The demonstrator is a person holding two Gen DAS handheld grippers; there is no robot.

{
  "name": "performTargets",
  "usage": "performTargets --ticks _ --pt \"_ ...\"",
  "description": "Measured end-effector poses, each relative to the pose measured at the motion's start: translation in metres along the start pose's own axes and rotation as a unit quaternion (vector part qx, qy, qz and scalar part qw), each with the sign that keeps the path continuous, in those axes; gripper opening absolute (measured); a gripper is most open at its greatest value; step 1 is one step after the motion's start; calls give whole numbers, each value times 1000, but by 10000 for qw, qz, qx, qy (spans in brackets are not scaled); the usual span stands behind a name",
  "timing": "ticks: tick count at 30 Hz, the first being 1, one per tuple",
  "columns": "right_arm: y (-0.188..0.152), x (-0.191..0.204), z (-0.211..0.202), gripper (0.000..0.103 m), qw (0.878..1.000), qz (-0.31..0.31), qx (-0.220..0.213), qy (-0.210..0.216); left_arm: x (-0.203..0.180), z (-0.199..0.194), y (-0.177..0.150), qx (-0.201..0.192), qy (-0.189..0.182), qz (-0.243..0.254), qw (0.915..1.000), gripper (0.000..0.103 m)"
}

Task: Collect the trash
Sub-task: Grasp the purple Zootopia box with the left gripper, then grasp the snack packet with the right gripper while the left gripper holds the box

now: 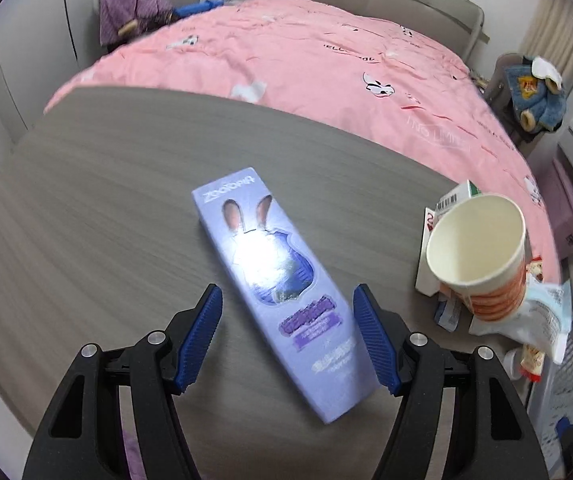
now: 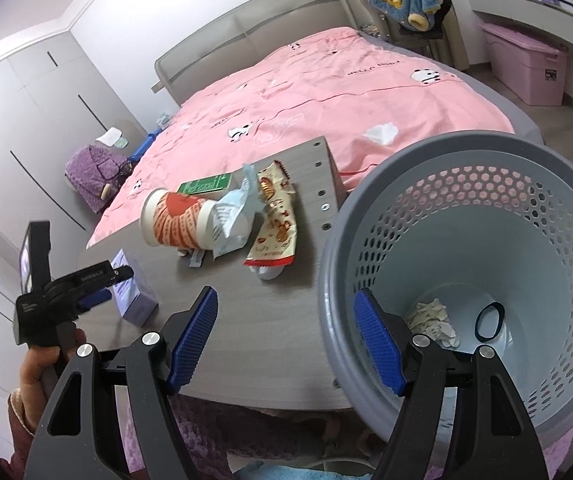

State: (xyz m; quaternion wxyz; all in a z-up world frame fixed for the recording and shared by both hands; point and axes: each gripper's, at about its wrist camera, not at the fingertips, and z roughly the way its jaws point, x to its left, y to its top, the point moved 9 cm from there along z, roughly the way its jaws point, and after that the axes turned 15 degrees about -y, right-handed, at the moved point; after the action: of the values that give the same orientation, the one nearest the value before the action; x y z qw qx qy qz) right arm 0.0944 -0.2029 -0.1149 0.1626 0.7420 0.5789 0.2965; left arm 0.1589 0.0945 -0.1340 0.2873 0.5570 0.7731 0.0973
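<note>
Okay, your tabletop carries everything, with the grey basket at its right edge, some crumpled paper already inside. The purple box lies flat between your left gripper fingers, which are spread wide, touching nothing. It's probably light, stiff cardboard, glossy; pinch across the long sides near the end. The paper cup lies tipped over, crushable. The snack wrapper beside it is limp. Your right gripper is spread too, empty.
</note>
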Motion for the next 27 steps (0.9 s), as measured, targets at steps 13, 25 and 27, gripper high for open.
performTargets --ticks 13,25,27 --pt "9 9 9 69 9999 -87 74 -76 12 21 2 122 -120 -52 9998 62" --pt "22 32 18 69 9984 -458 -31 -331 14 9 -4 -8 -439 300 9986 44" --pt "24 36 21 69 9979 -522 -45 -386 16 6 -4 -48 -449 352 9984 44"
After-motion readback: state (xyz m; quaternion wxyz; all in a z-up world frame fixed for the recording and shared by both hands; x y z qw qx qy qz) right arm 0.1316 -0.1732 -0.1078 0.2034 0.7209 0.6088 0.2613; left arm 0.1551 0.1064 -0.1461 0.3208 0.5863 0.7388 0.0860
